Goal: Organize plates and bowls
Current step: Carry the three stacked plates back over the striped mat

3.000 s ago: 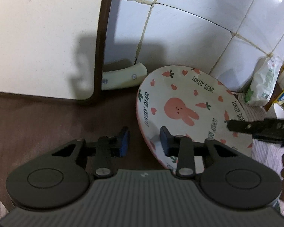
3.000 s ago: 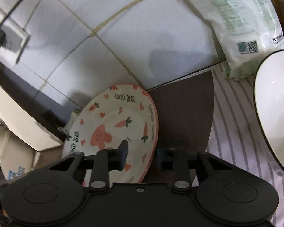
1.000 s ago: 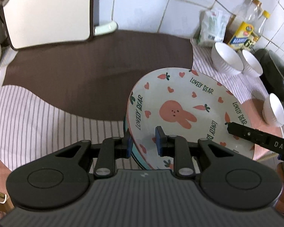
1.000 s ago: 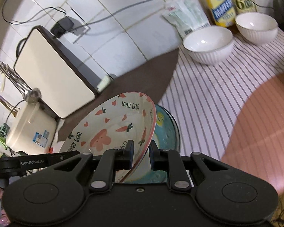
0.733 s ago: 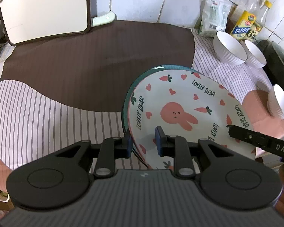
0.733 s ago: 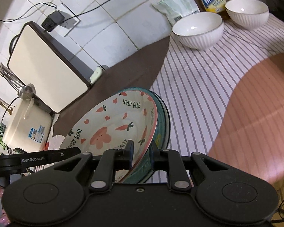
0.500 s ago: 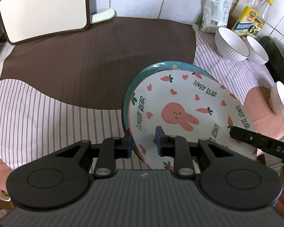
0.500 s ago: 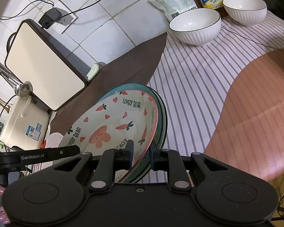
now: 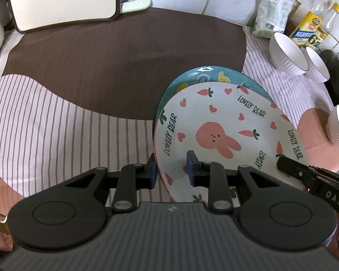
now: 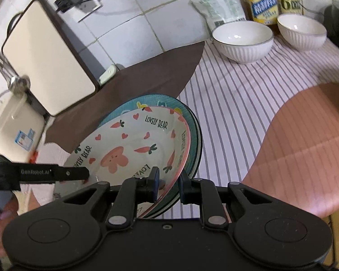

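Gripping opposite edges of the rabbit plate (image 9: 228, 122), the left gripper (image 9: 170, 169) and right gripper (image 10: 168, 184) each have their fingers closed narrowly on its rim. The plate sits tilted over a teal plate (image 9: 214, 74) lying on the striped cloth (image 9: 45, 117) of the tabletop. 2 white bowls (image 10: 243, 40) stand near the wall, well apart from the plates, beside a yellow bottle (image 10: 263, 0).

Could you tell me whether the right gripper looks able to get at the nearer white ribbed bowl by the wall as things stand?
Probably not yet: the right gripper is clamped on the rabbit plate. Otherwise the striped cloth toward the bowl looks unobstructed.
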A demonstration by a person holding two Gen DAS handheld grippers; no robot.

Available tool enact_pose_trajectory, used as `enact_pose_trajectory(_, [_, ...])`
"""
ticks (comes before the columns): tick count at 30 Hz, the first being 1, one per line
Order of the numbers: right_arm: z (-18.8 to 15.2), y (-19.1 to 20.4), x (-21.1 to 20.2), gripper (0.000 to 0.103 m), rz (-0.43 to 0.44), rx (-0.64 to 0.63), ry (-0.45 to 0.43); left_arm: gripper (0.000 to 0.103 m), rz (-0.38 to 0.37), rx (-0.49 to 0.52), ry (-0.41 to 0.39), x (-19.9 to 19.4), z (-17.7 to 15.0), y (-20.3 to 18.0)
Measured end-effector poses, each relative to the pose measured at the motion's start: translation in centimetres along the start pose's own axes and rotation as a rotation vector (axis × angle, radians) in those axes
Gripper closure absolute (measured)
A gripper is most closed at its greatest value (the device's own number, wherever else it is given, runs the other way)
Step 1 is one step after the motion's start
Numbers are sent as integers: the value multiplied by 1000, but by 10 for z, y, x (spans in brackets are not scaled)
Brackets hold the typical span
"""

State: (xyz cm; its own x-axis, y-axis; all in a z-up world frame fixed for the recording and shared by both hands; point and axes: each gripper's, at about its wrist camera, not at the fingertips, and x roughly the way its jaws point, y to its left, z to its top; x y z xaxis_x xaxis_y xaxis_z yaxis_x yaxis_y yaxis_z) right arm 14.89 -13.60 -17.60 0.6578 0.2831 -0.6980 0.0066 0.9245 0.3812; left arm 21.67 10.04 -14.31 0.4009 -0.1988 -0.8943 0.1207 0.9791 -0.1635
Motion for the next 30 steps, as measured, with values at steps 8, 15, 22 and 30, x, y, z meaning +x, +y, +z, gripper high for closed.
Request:
enact_pose_trajectory(8, [5,13,1,79,-76,-88,7,78,44,15,8,5,-4,-3])
enact_pose_trajectory(15, [2,27,6,70,-180,-140,34,78,76,59,-13,8,-6,-12])
enact_pose_trajectory(22, [-1,21,9,68,-165,-144,17,77,103,75,-31,8,-8,-19])
enact_pose_trajectory(30, [-9,24,15,59,-187,-245,-45,77,137,85,-65,8,-12,-25])
